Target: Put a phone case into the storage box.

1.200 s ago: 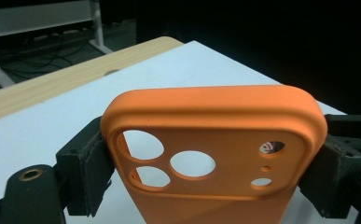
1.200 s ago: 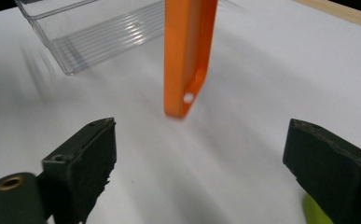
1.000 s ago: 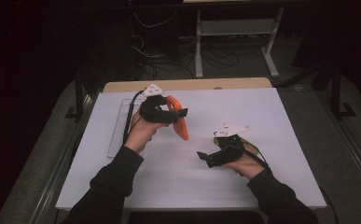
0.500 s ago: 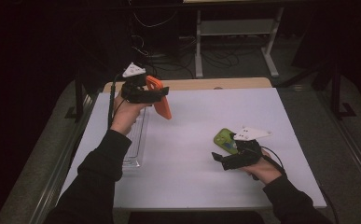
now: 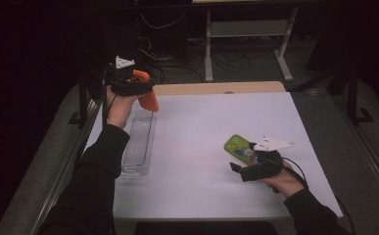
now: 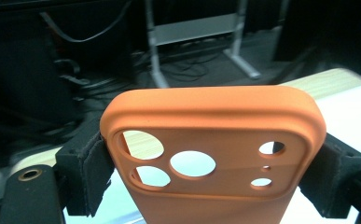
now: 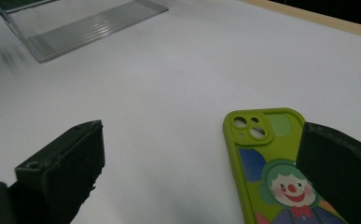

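Observation:
An orange phone case [image 6: 206, 135] with camera cut-outs stands upright between the pads of my left gripper [image 6: 211, 172], which is shut on its two long edges. In the high view that left gripper [image 5: 145, 90] holds the orange phone case [image 5: 149, 101] in the air over the table's far left corner. A green phone case [image 5: 239, 148] with a clown picture lies flat on the white table at the right. My right gripper [image 5: 241, 165] rests just in front of it. Its jaws stand open, and the right one overlaps the green phone case [image 7: 262, 158].
A clear ribbed plastic tray [image 5: 138, 142] lies along the left side of the white table [image 5: 201, 127], below the left hand, and the same clear tray [image 7: 80, 25] lies far off in the right gripper view. A wooden strip [image 5: 216, 88] borders the far edge. Dark floor, cables and a metal stand lie beyond.
My left hand has carried the orange case up and towards the far left corner. The right hand has slid to the right and nearer, so the green case now lies uncovered.

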`<control>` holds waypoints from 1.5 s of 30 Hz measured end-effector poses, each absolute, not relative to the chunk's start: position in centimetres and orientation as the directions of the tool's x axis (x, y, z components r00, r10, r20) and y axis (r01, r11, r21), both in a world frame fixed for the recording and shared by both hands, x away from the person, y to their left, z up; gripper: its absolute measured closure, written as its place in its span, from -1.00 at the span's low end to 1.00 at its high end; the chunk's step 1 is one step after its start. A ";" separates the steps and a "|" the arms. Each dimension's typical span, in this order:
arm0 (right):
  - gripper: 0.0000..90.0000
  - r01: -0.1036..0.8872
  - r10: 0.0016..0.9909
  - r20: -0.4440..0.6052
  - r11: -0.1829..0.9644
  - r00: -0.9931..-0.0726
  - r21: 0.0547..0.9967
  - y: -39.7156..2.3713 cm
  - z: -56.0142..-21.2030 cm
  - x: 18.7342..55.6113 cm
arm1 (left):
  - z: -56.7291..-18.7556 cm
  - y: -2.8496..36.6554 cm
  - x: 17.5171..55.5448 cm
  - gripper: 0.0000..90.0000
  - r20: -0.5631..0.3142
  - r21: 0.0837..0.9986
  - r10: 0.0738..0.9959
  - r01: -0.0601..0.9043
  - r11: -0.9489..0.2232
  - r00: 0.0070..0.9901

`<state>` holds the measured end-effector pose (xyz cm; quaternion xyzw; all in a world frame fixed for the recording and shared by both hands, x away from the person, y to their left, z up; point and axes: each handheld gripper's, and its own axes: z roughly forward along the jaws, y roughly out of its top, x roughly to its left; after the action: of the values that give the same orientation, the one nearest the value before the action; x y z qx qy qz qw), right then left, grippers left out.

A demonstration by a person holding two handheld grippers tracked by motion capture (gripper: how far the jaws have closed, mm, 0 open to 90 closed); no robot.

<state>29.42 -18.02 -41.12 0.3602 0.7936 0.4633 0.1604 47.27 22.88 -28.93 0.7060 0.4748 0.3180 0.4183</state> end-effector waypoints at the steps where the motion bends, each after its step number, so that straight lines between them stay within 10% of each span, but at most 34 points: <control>1: -0.99 0.423 0.721 0.078 0.312 -0.689 0.851 -18.1 -41.1 29.4 | -29.1 23.0 47.5 -0.65 0.053 0.890 0.943 0.413 -0.193 0.328; 45: -0.99 0.410 0.713 0.077 0.308 -0.697 0.859 -18.8 -41.1 28.9 | -36.6 22.8 51.7 -0.70 0.137 0.796 0.986 0.583 -0.166 0.093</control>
<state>28.92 -18.78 -41.13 0.3541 0.7924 0.4699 0.1612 51.71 22.84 -36.57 0.6798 0.5769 0.3474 0.2904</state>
